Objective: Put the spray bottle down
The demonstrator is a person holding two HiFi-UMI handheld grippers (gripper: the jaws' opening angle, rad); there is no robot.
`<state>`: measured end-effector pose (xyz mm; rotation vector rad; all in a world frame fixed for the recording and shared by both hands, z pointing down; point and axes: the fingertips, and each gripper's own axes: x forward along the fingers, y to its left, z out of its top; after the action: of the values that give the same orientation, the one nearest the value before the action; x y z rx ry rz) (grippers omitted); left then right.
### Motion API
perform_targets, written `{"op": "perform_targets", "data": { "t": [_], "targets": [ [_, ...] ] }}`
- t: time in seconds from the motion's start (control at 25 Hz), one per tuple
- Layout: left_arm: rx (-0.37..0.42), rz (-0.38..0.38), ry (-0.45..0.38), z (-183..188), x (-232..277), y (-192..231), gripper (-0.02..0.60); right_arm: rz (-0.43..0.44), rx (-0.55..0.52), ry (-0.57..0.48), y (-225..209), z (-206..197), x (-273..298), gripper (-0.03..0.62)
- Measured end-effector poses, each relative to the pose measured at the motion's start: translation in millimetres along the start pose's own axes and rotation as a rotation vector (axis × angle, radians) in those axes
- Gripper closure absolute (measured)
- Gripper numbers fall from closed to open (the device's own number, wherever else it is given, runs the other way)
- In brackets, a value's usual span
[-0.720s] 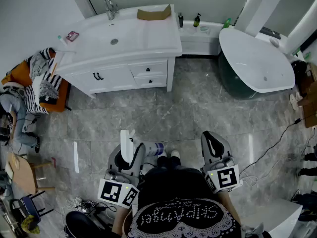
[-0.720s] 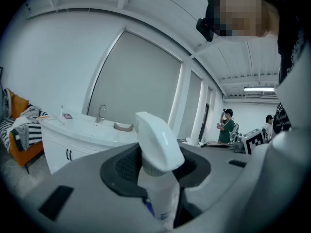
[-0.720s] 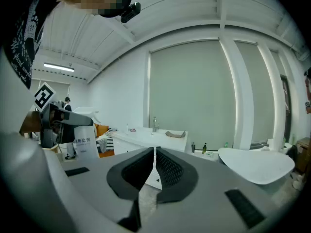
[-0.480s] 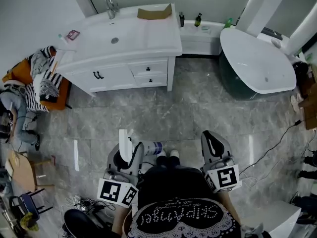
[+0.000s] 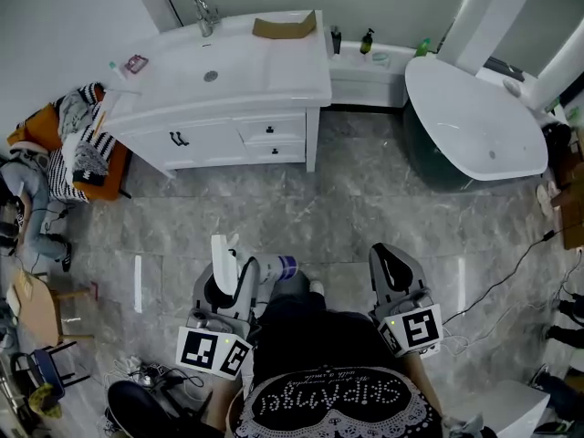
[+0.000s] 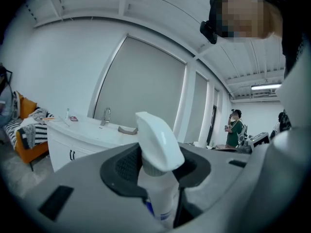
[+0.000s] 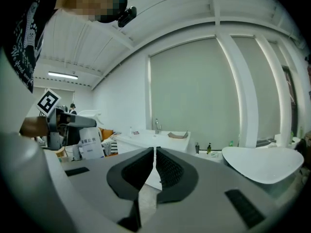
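Observation:
A white spray bottle (image 5: 272,270) with a white trigger head (image 6: 156,143) sits between the jaws of my left gripper (image 5: 232,283), held over the grey tiled floor. In the left gripper view the dark pads press on the bottle's neck, and its blue-labelled body (image 6: 160,203) hangs below them; the gripper is shut on it. My right gripper (image 5: 392,268) is held beside it at the right, jaws shut with only a thin slit between the pads (image 7: 167,171) and nothing in them. The right gripper view shows the held bottle (image 7: 90,147) at the far left.
A white vanity (image 5: 228,76) with a sink, a tap and a brown tray stands ahead, a white bathtub (image 5: 474,117) at the right. An orange chair (image 5: 82,167) piled with clothes is on the left. A cable (image 5: 511,263) runs over the floor. Another person (image 6: 236,128) stands far off.
My left gripper and the bottle have drifted a little to the left in the head view. The right gripper has kept its place.

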<state>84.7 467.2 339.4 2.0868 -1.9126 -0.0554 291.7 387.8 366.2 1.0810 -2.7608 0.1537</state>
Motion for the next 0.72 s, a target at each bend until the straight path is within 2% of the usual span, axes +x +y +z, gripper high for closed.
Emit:
{"op": "perform_targets", "data": {
  "t": [0.36, 0.56, 0.72],
  "targets": [
    [-0.016, -0.014, 0.013, -1, 28, 16, 0.428, -0.059, 0.029, 0.039, -19, -15, 9, 0.565],
    [-0.028, -0.038, 0.017, 11, 58, 42, 0.428, -0.089, 0.053, 0.067, -24, -15, 44, 0.565],
    [-0.006, -0.049, 0.018, 33, 83, 74, 0.428, -0.089, 0.06, 0.051, -19, 3, 88, 0.565]
  ]
}}
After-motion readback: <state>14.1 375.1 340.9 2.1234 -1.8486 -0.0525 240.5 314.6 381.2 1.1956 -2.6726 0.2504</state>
